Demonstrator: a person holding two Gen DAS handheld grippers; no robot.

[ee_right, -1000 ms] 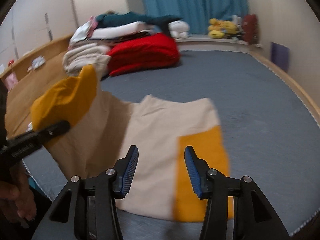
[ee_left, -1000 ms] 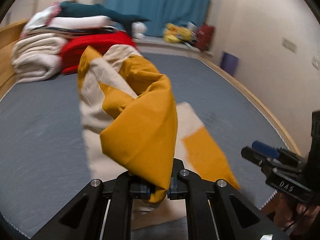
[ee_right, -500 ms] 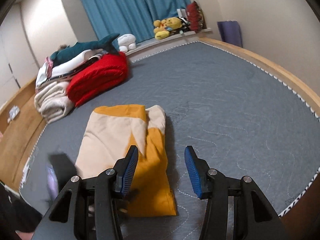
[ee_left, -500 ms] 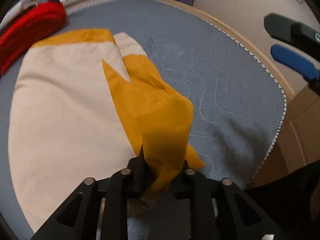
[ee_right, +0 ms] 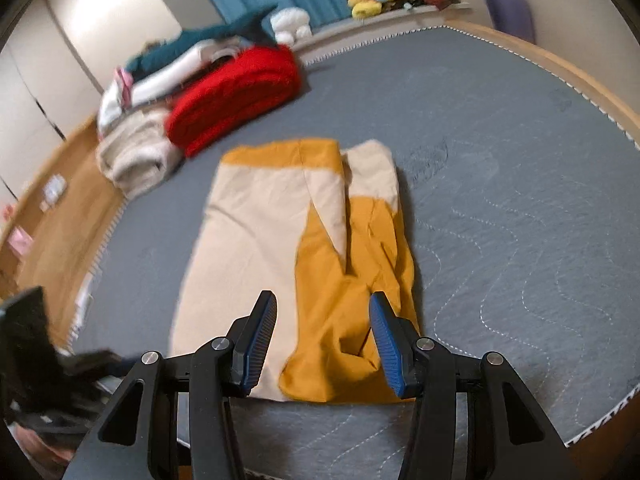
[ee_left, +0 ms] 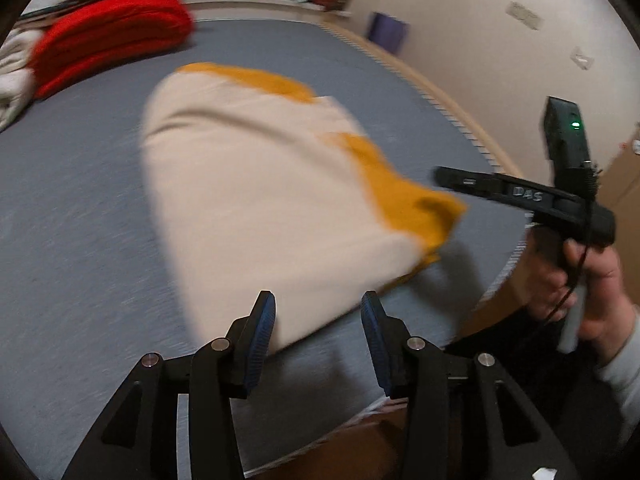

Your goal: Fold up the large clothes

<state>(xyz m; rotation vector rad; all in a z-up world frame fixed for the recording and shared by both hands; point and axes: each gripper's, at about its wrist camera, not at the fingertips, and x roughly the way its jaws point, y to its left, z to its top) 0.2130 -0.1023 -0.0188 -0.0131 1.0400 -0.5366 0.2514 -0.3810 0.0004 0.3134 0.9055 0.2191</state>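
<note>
left gripper (ee_left: pixel 318 322): jaws just been opening, now apart, nothing between them, garment's near edge just beyond | right gripper (ee_right: pixel 322 326): jaws apart, empty, over the mustard sleeve end | garment (ee_right: pixel 280 264): cream and mustard, folded, flat on grey mattress (ee_right: pixel 500 200) | red blanket (ee_right: pixel 236 96): far left

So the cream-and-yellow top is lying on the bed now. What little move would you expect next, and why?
Probably the right gripper lowers to pinch the garment's near hem for another fold. It lies flat on the bed, sleeve folded in, both grippers open; the left gripper's jaws have just been opening, with nothing between them.
</note>
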